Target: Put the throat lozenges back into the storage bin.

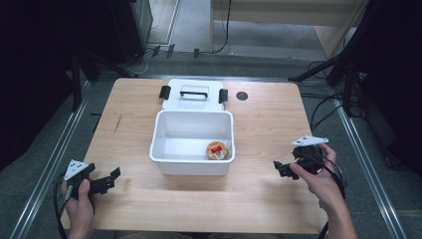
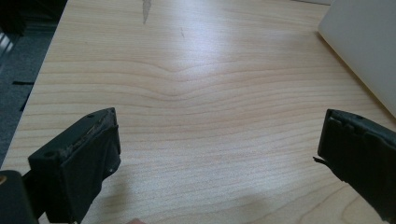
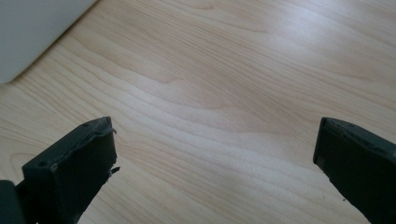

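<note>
Box [image 1: 191, 142] wall hides cup [image 1: 217, 150] base — 2 grippers apart.

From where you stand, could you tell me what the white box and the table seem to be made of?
The white box looks like smooth moulded plastic: even matte walls, rounded rim. Its lid behind matches it, with black clips. The table looks like pale wood or wood-look laminate: flowing grain lines with a soft sheen; I can't tell which.

Soft overhead light, dark surroundings, mild blur.
</note>
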`<state>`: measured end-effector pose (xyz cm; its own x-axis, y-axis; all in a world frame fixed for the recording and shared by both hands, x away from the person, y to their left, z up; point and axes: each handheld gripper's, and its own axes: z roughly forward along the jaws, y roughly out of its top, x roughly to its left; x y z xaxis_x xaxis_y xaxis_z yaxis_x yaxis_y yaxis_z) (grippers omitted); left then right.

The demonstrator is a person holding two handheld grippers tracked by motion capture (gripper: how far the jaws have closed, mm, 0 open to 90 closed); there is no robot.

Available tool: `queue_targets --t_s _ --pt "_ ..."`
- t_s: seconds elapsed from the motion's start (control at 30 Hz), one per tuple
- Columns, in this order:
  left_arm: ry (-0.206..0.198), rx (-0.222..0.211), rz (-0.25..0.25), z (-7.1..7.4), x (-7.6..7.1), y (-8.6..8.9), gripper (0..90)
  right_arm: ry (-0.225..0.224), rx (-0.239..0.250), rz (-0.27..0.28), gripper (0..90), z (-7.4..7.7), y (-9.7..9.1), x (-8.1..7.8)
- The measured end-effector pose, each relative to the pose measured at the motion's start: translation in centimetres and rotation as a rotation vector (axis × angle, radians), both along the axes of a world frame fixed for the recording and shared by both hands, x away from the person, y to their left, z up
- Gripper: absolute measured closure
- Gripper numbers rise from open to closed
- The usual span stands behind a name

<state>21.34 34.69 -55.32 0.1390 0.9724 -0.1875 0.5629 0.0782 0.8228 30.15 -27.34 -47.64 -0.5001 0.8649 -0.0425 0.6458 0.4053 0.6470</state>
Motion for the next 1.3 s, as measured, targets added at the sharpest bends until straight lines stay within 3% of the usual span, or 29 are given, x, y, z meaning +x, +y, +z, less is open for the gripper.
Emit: queue_targets --t_s 0.33,0.67,0.87,1.1,1.3 --pt "0.000 -0.001 0.002 0.0 0.0 0.0 0.0 -0.067 0.086 -0.103 0.0 -2.5 -3.2 -2.0" --pt "-0.001 0.002 0.005 0.0 0.0 0.0 0.0 -0.121 0.165 -0.162 0.0 -5.6 -6.0 -4.9" --pt "-0.001 0.003 0.005 0.0 0.0 0.0 0.0 -0.157 0.179 -0.209 0.0 -6.3 -6.9 -6.1" --pt "-0.002 0.006 0.004 0.0 0.0 -0.1 0.0 -0.218 0.267 -0.282 0.0 -6.8 -8.3 -8.4" --pt "-0.001 0.004 0.005 0.0 0.0 -0.1 0.0 -0.234 0.292 -0.324 0.0 -7.0 -8.7 -8.6"
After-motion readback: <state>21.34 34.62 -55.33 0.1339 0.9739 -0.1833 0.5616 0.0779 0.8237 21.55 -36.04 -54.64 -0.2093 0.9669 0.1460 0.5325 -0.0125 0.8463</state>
